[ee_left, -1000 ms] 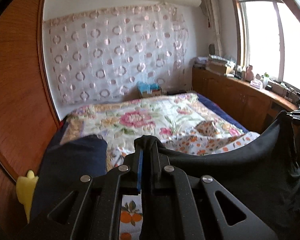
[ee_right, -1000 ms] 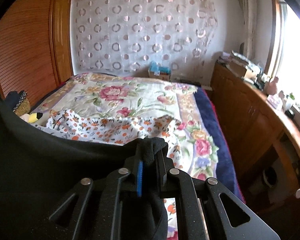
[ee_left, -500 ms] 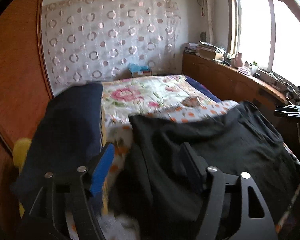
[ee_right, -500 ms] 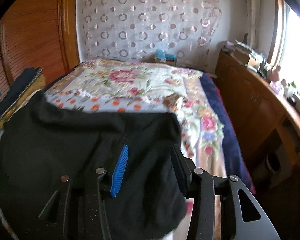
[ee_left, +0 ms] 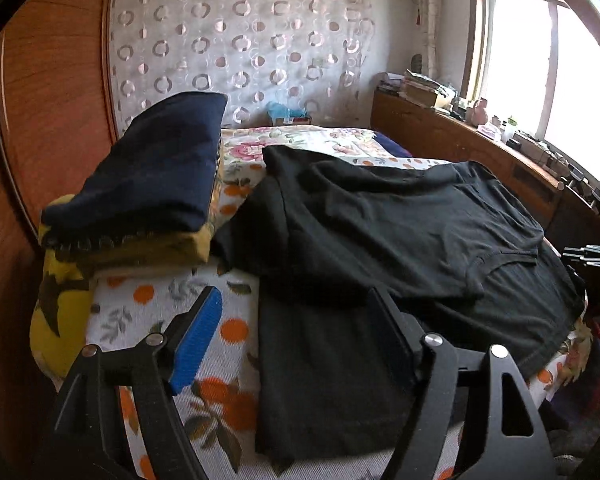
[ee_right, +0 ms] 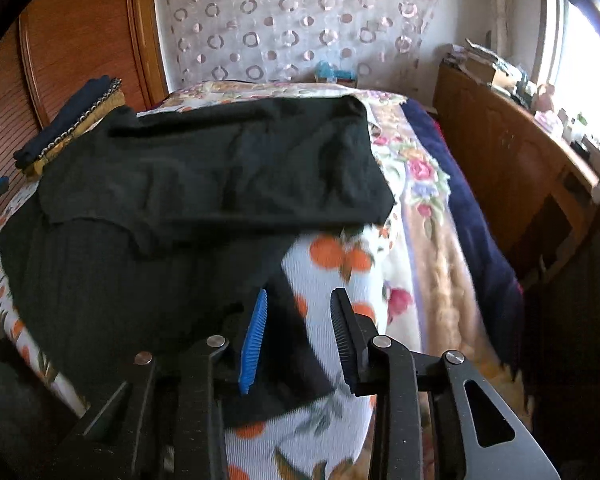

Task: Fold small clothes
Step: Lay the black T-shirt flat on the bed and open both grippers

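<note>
Both tools, left and right, gape empty over the black shirt at frame centre, so I'd pinch its near hem evenly before folding again.

folded pile crowding shirt's left, bare bedspread right

black garment — 1 | folded clothes stack — 1 | grippers — 2 | bed — 1
</note>
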`<state>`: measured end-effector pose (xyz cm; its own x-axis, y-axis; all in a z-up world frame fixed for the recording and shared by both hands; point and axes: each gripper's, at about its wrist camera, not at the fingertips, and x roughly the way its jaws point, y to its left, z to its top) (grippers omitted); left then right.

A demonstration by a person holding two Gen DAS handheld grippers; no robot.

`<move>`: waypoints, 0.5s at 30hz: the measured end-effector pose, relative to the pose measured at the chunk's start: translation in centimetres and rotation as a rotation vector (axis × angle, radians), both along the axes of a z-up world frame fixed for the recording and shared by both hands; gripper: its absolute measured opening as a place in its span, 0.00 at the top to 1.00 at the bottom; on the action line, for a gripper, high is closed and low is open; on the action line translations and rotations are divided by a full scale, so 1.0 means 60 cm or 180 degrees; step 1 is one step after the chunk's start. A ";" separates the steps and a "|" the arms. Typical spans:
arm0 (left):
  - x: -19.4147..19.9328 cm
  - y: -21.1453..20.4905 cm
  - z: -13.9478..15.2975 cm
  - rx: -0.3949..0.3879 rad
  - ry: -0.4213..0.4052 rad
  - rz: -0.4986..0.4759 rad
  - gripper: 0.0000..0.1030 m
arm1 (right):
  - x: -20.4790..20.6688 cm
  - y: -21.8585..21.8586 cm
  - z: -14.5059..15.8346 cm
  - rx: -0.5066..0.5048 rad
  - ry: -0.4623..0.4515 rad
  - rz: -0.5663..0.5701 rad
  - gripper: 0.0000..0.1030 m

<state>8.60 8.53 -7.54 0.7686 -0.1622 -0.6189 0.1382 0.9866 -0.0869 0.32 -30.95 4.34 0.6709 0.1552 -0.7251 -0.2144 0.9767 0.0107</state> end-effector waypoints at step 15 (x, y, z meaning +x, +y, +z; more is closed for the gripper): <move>-0.021 -0.037 -0.002 0.0016 -0.0039 -0.0116 0.27 | -0.089 -0.054 0.062 -0.0161 -0.0113 -0.0291 0.98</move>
<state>7.35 6.32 -7.63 0.7698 -0.1871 -0.6103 0.1750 0.9813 -0.0801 -5.00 -34.21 8.06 0.7060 0.0559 -0.7060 -0.1238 0.9913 -0.0453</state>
